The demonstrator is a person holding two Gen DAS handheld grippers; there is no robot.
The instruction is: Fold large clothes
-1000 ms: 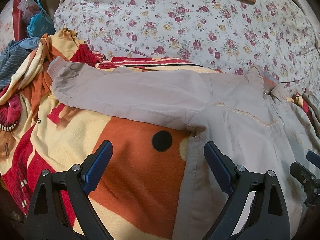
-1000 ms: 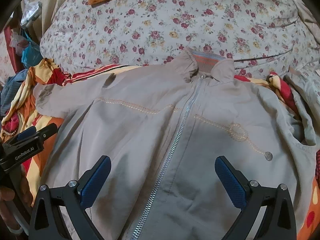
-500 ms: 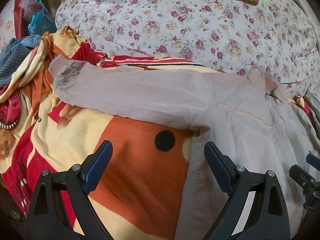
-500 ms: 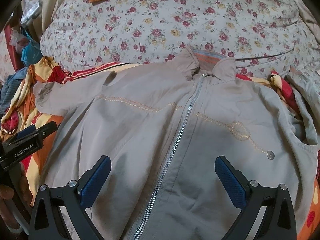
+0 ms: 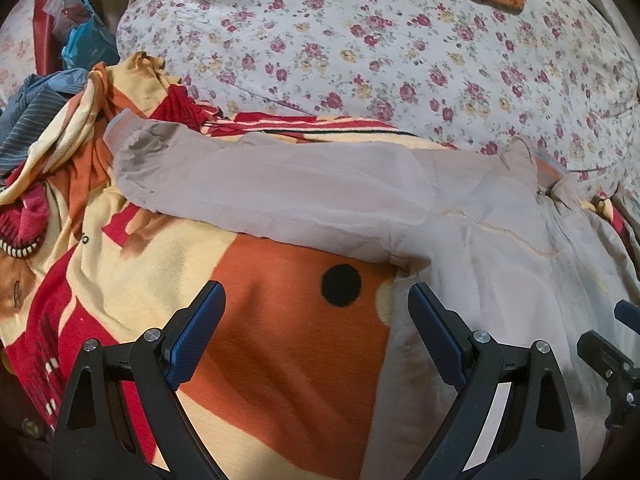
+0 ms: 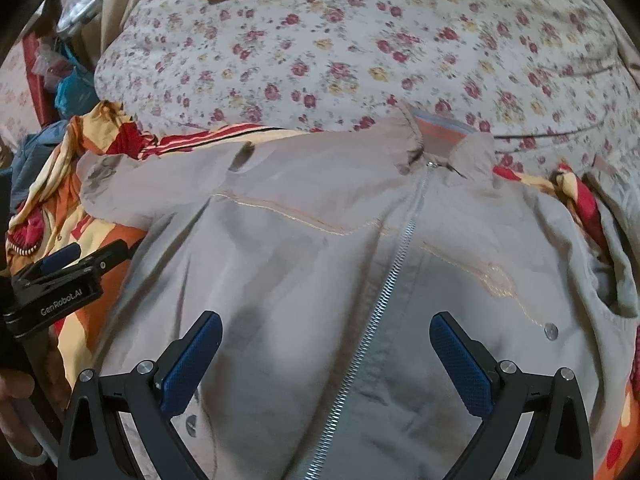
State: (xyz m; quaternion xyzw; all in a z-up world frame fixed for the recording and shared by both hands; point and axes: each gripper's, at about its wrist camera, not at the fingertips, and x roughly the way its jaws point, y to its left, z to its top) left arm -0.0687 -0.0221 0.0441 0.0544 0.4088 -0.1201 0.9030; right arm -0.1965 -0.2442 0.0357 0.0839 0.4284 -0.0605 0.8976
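Observation:
A beige zip-up jacket lies front up, zipped, on a bed. Its left sleeve stretches out flat to the left; the cuff lies at the far left. The right sleeve is bunched at the right edge. My left gripper is open and empty, hovering over the blanket beside the jacket's left side seam. My right gripper is open and empty above the jacket's lower front, straddling the zipper. The left gripper also shows at the left of the right wrist view.
An orange, yellow and red blanket lies under the jacket. A floral quilt rises behind the collar. A striped grey garment and plastic bags sit at the far left.
Both views have shifted slightly; the jacket sits a little lower and nearer in the right wrist view. Both grippers stay open and the jacket has not moved.

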